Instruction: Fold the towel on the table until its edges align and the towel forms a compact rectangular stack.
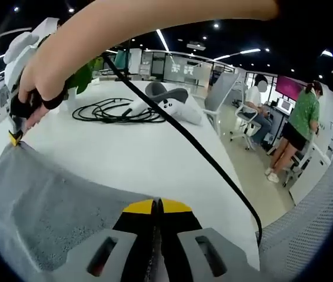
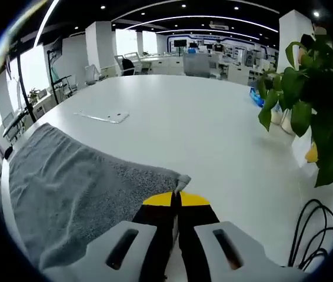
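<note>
Left gripper view: both hand-held grippers (image 1: 156,207) pinch the towel (image 1: 43,205); a black cable (image 1: 202,155) crosses the table (image 1: 131,153).

the towel (image 2: 78,182) is speckled grey on a plain white desk (image 2: 213,129). each tool (image 1: 156,207) has yellow tips over black. the plant (image 2: 307,106) is green, the cable (image 1: 119,111) black.

Left gripper (image 1: 156,207): jaws closed together, yellow tips touching.
Right gripper (image 2: 176,200): jaws pressed closed, held by a hand (image 1: 46,79).
</note>
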